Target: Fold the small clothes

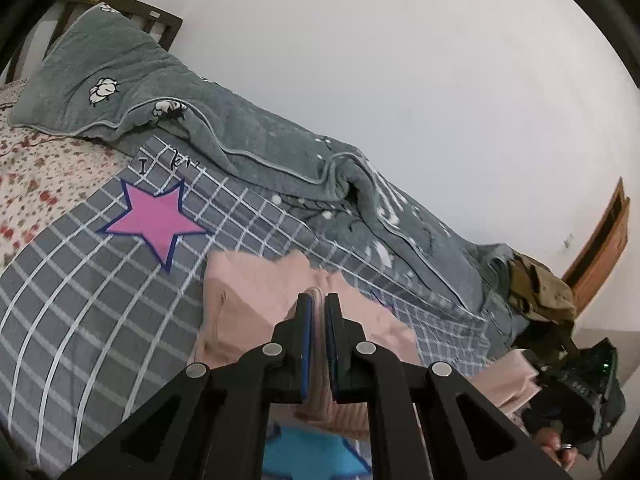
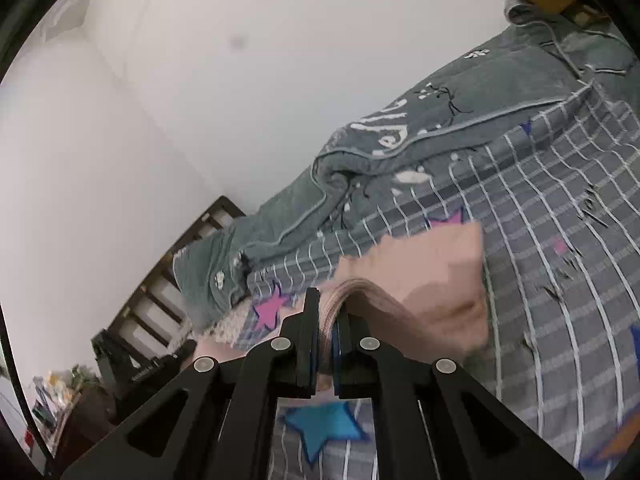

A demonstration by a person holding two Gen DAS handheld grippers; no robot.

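Two black tongs lift a pale pink garment [image 1: 248, 300] above a bed, one pair in each hand. The left tongs [image 1: 319, 320] are pressed together on a ribbed edge of the pink cloth, which bunches between the blue-lined pads and hangs away to either side. The right tongs [image 2: 328, 320] pinch another ribbed stretch of the same garment [image 2: 432, 280], the fabric fanning out to the right of the pads and blurred at its far edge, probably from motion.

Beneath the cloth lies a grey sheet [image 1: 72, 300] crossed with white grid lines and printed with stars: a pink star [image 1: 154, 220] to the left of the garment in the left wrist view, a blue star [image 2: 324, 428] just under the tongs in the right wrist view. A grey-green quilt [image 1: 248, 152] with white flower motifs is heaped along the wall side of the bed, and a floral sheet [image 1: 36, 172] shows near the dark wooden headboard [image 1: 120, 8]. At the lower right of the left wrist view, a hand [image 1: 560, 446] wearing a ring grips the other device, with an olive-brown bundle of cloth [image 1: 540, 288] resting on the quilt beyond it.
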